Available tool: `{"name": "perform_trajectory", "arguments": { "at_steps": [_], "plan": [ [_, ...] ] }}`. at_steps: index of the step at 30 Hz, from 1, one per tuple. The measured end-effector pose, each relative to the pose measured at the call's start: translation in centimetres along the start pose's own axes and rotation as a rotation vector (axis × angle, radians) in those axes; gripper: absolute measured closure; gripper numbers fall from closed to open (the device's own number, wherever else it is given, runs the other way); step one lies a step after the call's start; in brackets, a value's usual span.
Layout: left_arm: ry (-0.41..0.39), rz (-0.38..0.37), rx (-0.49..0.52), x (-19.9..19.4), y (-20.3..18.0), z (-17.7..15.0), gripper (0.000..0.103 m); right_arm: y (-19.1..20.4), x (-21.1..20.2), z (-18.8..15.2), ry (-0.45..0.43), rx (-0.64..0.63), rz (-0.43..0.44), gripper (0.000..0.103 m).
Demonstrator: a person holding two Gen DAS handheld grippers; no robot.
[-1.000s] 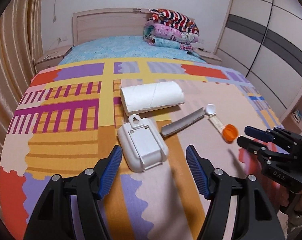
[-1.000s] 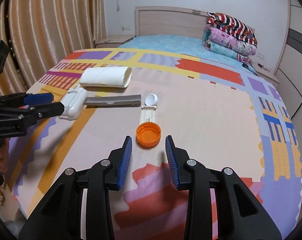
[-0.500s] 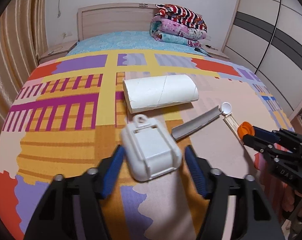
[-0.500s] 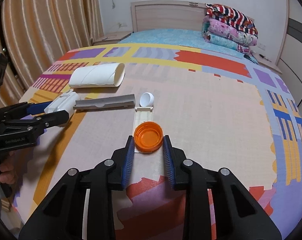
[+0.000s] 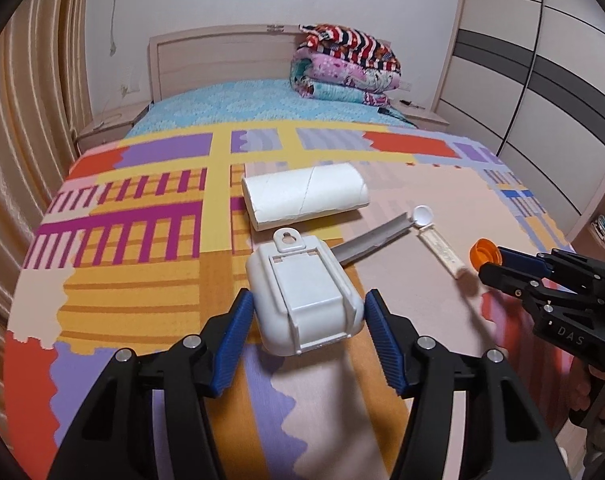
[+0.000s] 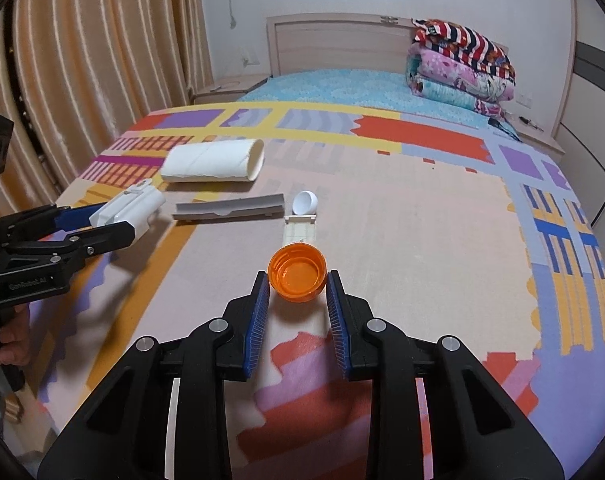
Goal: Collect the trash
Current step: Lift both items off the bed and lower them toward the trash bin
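Note:
A white plastic case (image 5: pixel 302 296) sits between the blue pads of my left gripper (image 5: pixel 308 300), and both pads rest against its sides. From the right wrist view, the case (image 6: pixel 130 208) shows at the tips of the left gripper (image 6: pixel 116 222). My right gripper (image 6: pixel 298 280) is shut on an orange bottle cap (image 6: pixel 298 276), open side up. In the left wrist view the cap (image 5: pixel 482 250) sits tilted at the tips of the right gripper (image 5: pixel 493 262). Both are over a patterned bedspread (image 5: pixel 142 264).
On the bedspread lie a white cardboard tube (image 5: pixel 306 196), a grey plastic channel (image 5: pixel 370 240), a small white cap (image 5: pixel 422 215) and a flat cream strip (image 5: pixel 442 252). Folded blankets (image 5: pixel 346 64) are stacked by the headboard. A wardrobe (image 5: pixel 542 80) stands right, curtains (image 6: pixel 82 60) left.
The left gripper came forward around the white case and its jaws narrowed onto it. The right gripper advanced onto the orange cap and closed on it.

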State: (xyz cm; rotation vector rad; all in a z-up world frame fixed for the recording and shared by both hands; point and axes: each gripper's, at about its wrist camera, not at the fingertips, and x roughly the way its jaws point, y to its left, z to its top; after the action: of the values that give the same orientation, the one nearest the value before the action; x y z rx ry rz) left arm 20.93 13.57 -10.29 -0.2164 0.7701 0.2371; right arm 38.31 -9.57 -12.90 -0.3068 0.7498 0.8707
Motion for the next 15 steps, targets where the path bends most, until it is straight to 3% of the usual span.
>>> {"name": "perform_trajectory", "arguments": {
  "at_steps": [15],
  "plan": [
    [-0.095,-0.065,0.088,-8.4,-3.5,-3.1,0.047,3.0,-6.0,-2.3,-0.062,-0.055,0.034,0.074]
  ]
}}
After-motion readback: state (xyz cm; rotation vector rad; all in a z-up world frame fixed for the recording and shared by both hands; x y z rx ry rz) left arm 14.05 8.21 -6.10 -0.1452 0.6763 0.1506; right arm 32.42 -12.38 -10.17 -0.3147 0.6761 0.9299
